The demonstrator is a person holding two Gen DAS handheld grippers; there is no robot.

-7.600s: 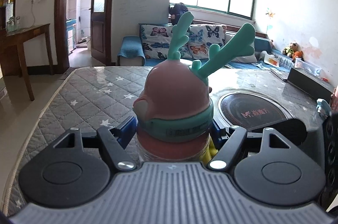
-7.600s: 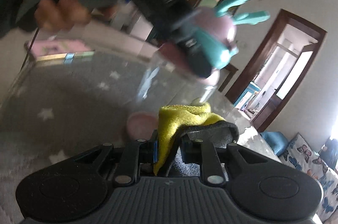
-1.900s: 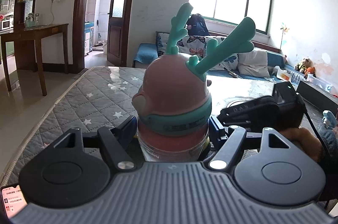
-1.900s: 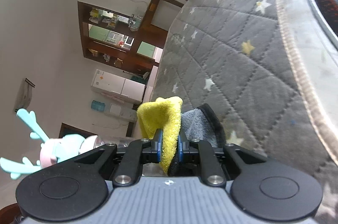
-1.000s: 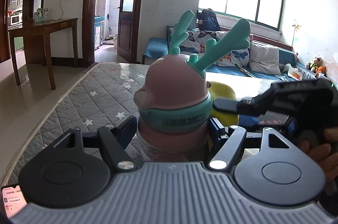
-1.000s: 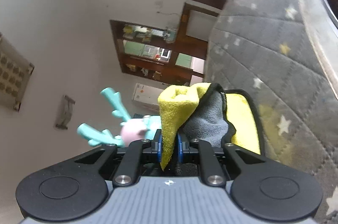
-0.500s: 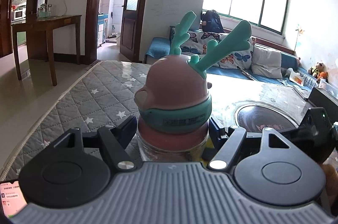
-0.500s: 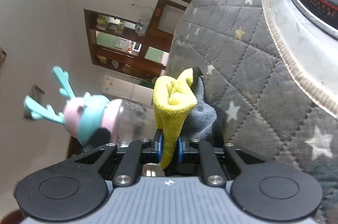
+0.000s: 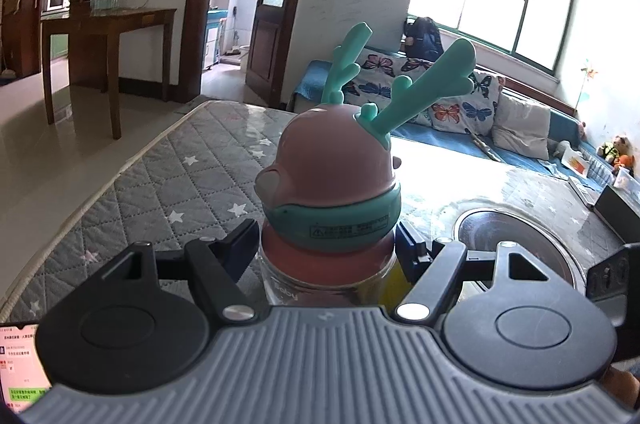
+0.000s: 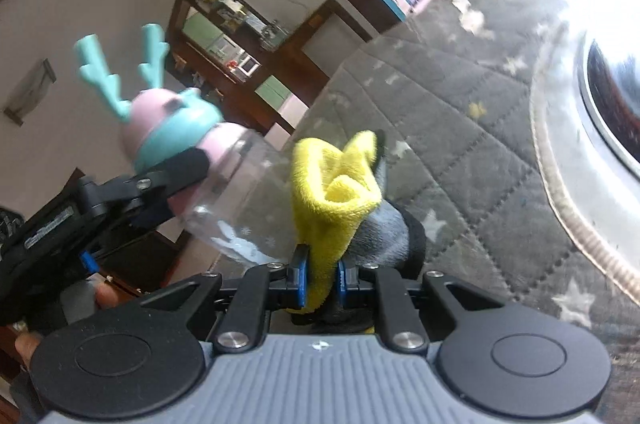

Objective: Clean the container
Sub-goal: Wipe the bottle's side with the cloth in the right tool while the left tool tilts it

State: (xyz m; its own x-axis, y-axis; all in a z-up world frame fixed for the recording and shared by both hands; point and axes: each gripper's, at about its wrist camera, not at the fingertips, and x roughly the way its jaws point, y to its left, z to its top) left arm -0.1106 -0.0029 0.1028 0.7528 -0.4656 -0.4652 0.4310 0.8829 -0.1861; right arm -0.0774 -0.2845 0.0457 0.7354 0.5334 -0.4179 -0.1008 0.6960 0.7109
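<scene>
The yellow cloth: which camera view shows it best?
The right wrist view. There the yellow cloth stands in full between the right gripper pads, pinched, close beside the clear bottle. The left wrist view gives only a yellow sliver seen behind the bottle's glass, by the left gripper.

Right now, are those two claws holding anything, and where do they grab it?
Yes. The left gripper clamps the bottle at its neck, just below the antlered lid. The right gripper pinches the yellow cloth near its lower end.
</scene>
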